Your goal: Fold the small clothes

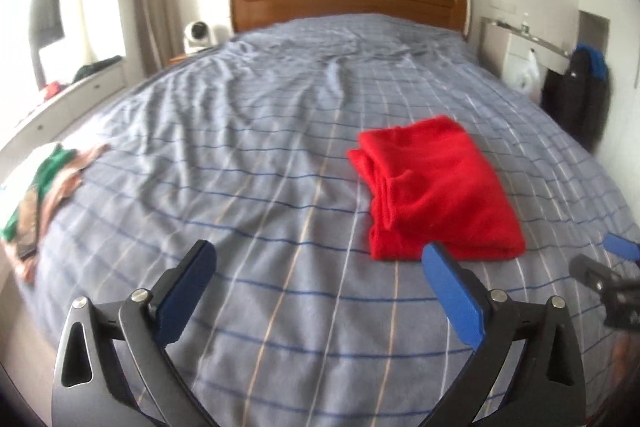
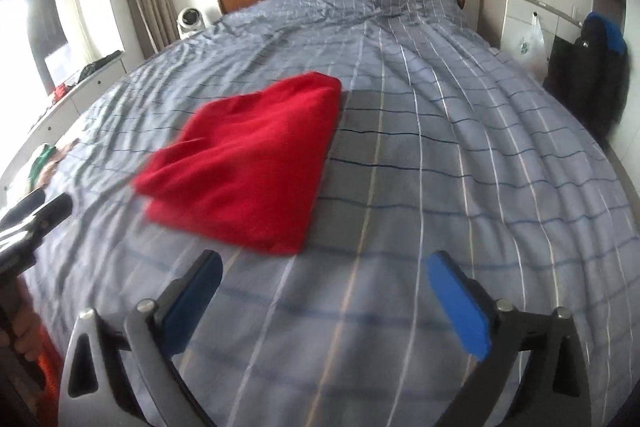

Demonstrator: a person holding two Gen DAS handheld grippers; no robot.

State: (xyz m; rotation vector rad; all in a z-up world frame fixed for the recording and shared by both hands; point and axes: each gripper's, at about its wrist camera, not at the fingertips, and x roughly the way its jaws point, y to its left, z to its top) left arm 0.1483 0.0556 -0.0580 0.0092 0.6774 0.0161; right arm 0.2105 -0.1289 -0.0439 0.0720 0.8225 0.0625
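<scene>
A wide bed (image 1: 248, 163) in grey-blue checked sheeting is carrying a folded red fleece garment (image 1: 436, 187) lying flat, while the left gripper (image 1: 320, 291) and right gripper (image 2: 324, 301) are hovering short of it, fingers spread wide, gripping nothing.

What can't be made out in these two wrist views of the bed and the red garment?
- Red garment: its type; folded and motion-blurred in both views.
- Pile of clothes at the bed's left edge: the number of pieces; cut off by the frame in the left wrist view, tiny in the right.
- Right gripper: only a fingertip and part of its body show at the left wrist view's edge.
- Items on the white cabinet: too small.
</scene>
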